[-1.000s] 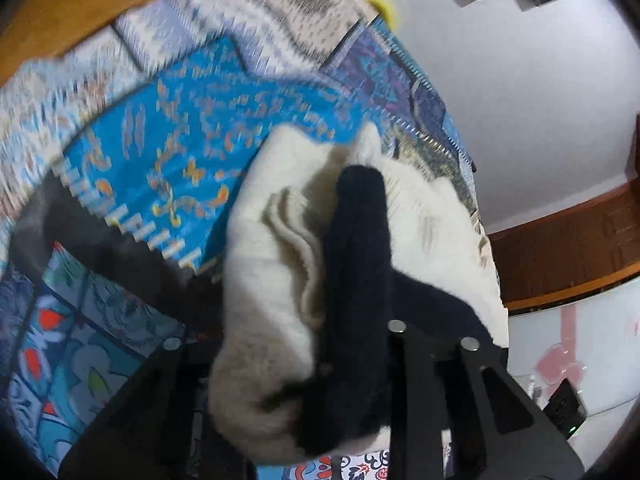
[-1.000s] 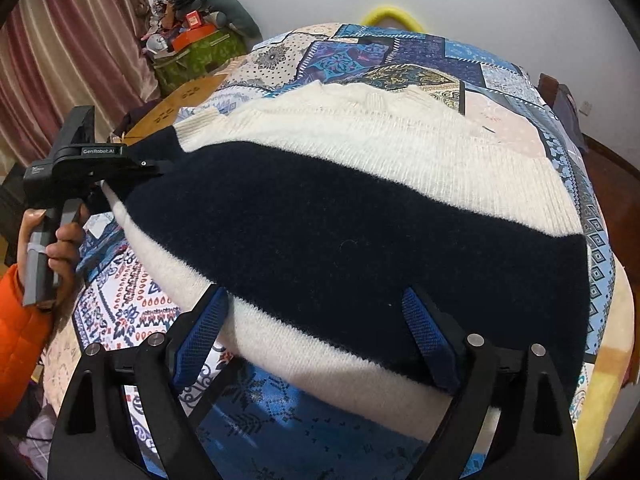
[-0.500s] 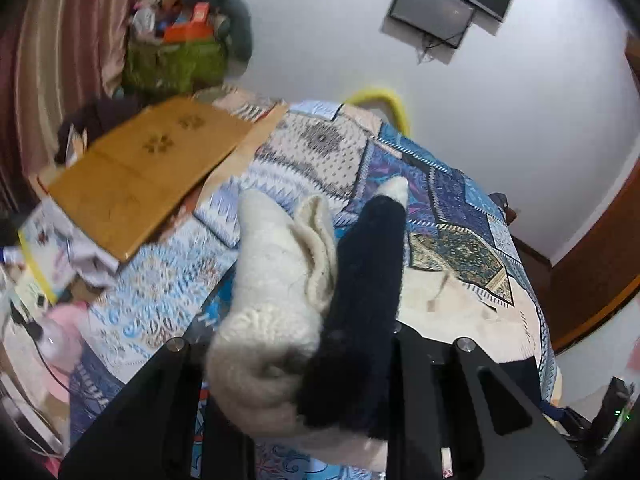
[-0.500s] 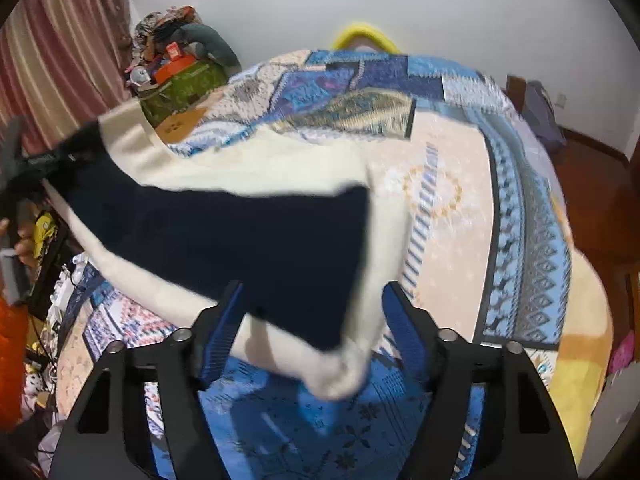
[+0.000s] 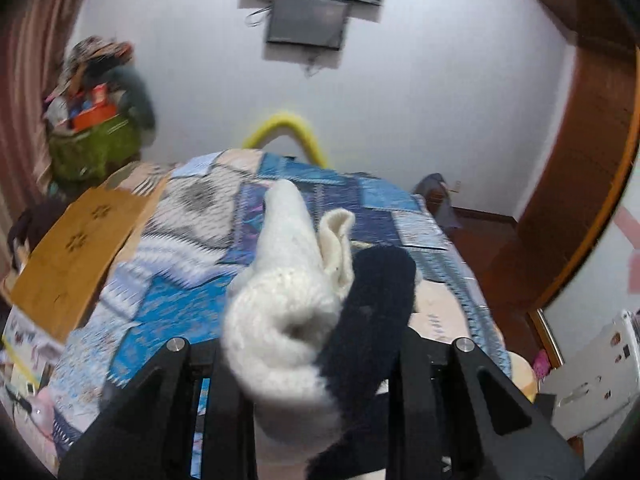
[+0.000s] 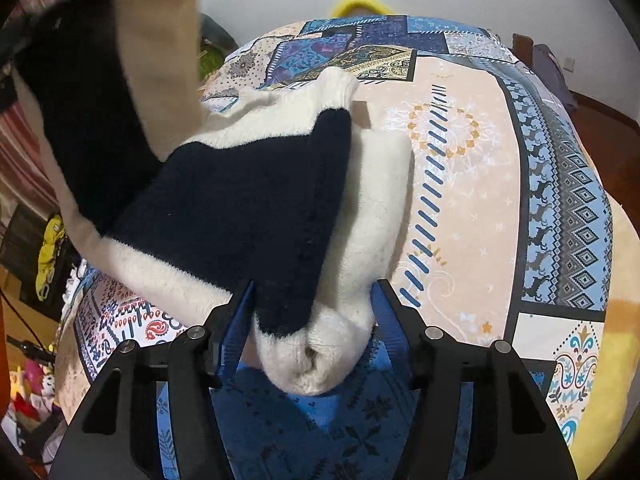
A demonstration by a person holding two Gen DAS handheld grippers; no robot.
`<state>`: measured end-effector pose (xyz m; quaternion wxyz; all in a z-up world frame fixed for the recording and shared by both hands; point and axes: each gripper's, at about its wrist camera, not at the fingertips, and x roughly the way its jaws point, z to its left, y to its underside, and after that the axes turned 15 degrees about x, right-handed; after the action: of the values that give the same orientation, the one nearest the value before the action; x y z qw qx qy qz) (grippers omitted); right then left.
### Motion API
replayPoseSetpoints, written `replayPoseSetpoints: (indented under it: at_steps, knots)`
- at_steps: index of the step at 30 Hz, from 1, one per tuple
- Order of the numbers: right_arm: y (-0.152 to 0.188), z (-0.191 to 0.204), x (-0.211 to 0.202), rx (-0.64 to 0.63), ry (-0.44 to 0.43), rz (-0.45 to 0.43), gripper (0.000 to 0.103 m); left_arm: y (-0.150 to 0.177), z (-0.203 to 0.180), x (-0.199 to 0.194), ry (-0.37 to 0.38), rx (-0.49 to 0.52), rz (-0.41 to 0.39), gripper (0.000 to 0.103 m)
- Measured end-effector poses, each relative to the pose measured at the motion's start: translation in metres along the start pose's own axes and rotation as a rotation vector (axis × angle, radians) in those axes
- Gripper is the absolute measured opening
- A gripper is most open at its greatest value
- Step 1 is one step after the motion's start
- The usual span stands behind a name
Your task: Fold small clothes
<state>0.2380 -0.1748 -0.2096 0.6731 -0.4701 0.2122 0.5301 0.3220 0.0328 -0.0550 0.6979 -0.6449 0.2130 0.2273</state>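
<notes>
A small cream and navy knit sweater (image 6: 248,200) hangs between my two grippers above the patterned bed quilt (image 6: 480,184). My right gripper (image 6: 312,312) is shut on a bunched cream and navy corner of it. The far end of the sweater rises to the upper left of the right wrist view, where the left gripper is hidden behind the cloth. In the left wrist view my left gripper (image 5: 316,352) is shut on a thick bunch of the sweater (image 5: 288,320), which fills the gap between its jaws.
A wooden board (image 5: 76,244) lies at the quilt's left edge. A heap of bags and clothes (image 5: 96,128) stands at the far left. A yellow hoop (image 5: 284,132) rises behind the bed. A wooden wardrobe (image 5: 576,184) stands at the right.
The sweater lay spread flat on the quilt; now both grippers hold it lifted and bunched. The right gripper has closed on its corner. The left gripper has swung up, facing the far wall.
</notes>
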Motion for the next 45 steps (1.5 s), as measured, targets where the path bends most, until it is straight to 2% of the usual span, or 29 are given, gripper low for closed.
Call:
replayPoseSetpoints:
  at_steps: [5, 11, 13, 15, 16, 18, 22, 24, 27, 33, 35, 39, 45]
  knots:
    - [-0.001, -0.003, -0.001, 0.008, -0.018, 0.001, 0.057, 0.002, -0.056, 0.019, 0.033, 0.100, 0.031, 0.024]
    - [-0.001, -0.004, -0.011, 0.002, -0.038, -0.009, 0.057, 0.038, -0.091, 0.032, 0.151, 0.226, 0.176, 0.027]
    - [-0.001, -0.003, -0.013, -0.009, -0.039, -0.014, 0.057, 0.047, -0.100, 0.033, 0.188, 0.269, 0.237, 0.031]
    - [-0.001, -0.003, -0.015, -0.015, -0.038, -0.015, 0.057, 0.053, -0.104, 0.027, 0.219, 0.289, 0.264, 0.045]
    - [-0.002, -0.002, -0.016, -0.019, -0.037, -0.017, 0.057, 0.054, -0.103, 0.022, 0.249, 0.291, 0.267, 0.049]
    - [-0.003, -0.002, -0.017, -0.026, -0.034, -0.023, 0.057, 0.054, -0.101, 0.007, 0.298, 0.280, 0.253, 0.065]
    - [-0.007, -0.001, -0.018, -0.043, -0.030, -0.023, 0.057, 0.041, -0.082, -0.025, 0.342, 0.243, 0.182, 0.071]
    - [-0.010, -0.002, -0.017, -0.046, -0.030, -0.024, 0.058, 0.035, -0.070, -0.035, 0.338, 0.225, 0.153, 0.075]
    - [-0.018, -0.003, -0.015, -0.050, -0.035, -0.025, 0.058, 0.035, -0.042, -0.036, 0.266, 0.209, 0.117, 0.081]
    - [-0.035, -0.002, -0.005, -0.047, -0.047, -0.018, 0.059, 0.068, 0.013, 0.021, 0.119, 0.144, 0.262, 0.081]
    - [-0.043, -0.002, 0.001, -0.039, -0.061, -0.008, 0.059, 0.083, 0.028, 0.039, 0.102, 0.108, 0.310, 0.081]
    - [-0.062, -0.003, 0.010, -0.030, -0.072, -0.023, 0.059, 0.105, 0.040, 0.055, 0.158, 0.067, 0.355, 0.081]
    - [-0.093, -0.010, 0.004, -0.027, 0.014, -0.133, 0.059, 0.116, 0.033, 0.058, 0.235, 0.064, 0.350, 0.081]
